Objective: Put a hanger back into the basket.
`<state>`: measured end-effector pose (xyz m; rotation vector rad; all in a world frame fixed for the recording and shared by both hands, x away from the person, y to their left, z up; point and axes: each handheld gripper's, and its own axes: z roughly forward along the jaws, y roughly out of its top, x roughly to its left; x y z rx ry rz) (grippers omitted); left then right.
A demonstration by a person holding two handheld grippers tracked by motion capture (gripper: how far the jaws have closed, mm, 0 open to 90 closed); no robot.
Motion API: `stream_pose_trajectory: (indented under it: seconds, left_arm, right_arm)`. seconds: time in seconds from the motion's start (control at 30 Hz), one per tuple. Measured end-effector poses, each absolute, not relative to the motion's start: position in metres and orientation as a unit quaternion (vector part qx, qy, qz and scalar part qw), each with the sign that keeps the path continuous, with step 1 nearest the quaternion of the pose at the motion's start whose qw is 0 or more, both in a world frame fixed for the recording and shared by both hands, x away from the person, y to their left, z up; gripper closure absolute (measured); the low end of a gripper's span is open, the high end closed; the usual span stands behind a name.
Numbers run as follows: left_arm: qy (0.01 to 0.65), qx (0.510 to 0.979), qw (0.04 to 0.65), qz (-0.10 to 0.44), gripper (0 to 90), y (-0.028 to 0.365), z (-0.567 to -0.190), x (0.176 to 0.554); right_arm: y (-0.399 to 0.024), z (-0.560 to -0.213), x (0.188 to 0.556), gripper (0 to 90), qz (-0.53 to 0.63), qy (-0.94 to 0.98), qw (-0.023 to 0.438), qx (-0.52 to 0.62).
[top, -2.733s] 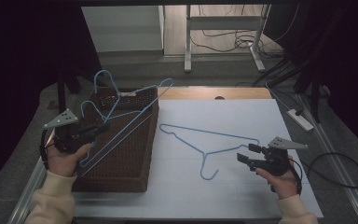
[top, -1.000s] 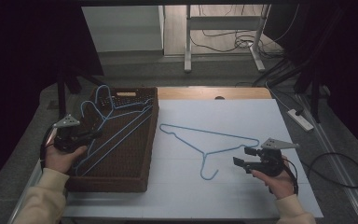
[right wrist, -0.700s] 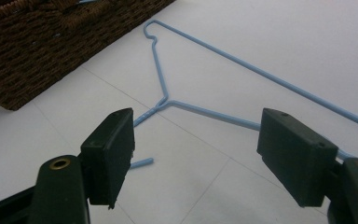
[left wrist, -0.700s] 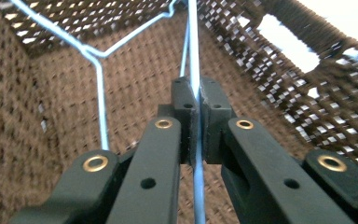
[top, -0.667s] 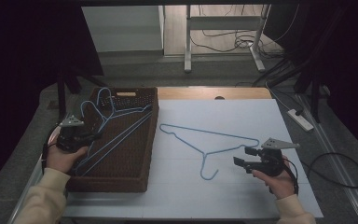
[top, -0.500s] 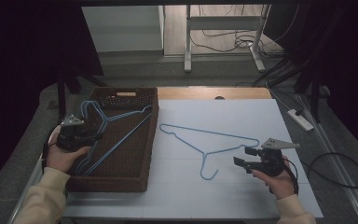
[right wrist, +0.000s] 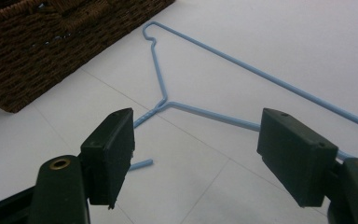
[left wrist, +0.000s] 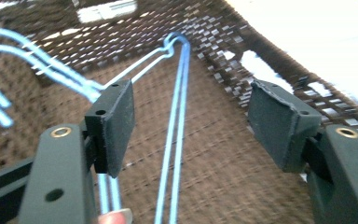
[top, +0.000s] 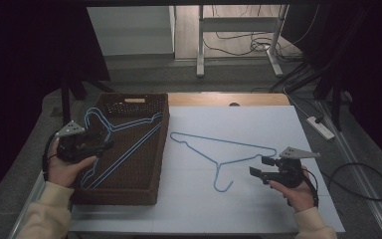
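Observation:
Two blue wire hangers (top: 122, 156) lie inside a brown wicker basket (top: 114, 196) at the table's left. My left gripper (top: 104, 144) hovers over the basket's left part, open. In the left gripper view the hangers' long wires (left wrist: 177, 116) run across the basket floor (left wrist: 242, 177) below the gap of my left gripper (left wrist: 196, 123), untouched by either pad. A third blue hanger (top: 224, 141) lies flat on the white table (top: 258, 119). My right gripper (top: 261, 167) stands open just right of its hook. In the right gripper view, that hanger (right wrist: 161, 70) lies beyond my right gripper (right wrist: 203, 154).
The basket's corner (right wrist: 51, 37) sits left of the loose hanger. A wooden strip (top: 229, 99) borders the table's far edge. A power strip (top: 321, 127) and cables lie on the floor to the right. White table surface spreads around the loose hanger.
The hangers, held raised over the basket 2.7 s ago, have come down and now lie in it. My left gripper has lowered and is open. The right gripper has barely moved.

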<state>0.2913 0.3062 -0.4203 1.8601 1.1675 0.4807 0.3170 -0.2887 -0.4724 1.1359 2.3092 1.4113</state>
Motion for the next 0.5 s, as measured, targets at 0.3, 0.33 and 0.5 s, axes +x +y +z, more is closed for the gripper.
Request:
stream_pose_trajectory:
  seconds: [0.3, 0.33, 0.5]
  left_arm:
    - [0.438, 0.747, 0.467, 0.178, 30.8, 0.284, -0.411, 0.274]
    - [0.435, 0.747, 0.471, 0.178, 30.7, 0.281, -0.411, 0.273]
    - [0.418, 0.751, 0.482, 0.171, 30.4, 0.265, -0.41, 0.267]
  right_arm:
    - [-0.291, -0.473, 0.319, 27.5, 0.48, 0.781, 0.102, 0.387]
    - [-0.291, -0.472, 0.319, 27.5, 0.48, 0.781, 0.103, 0.387]
    - [-0.294, -0.471, 0.319, 27.6, 0.482, 0.777, 0.106, 0.391]
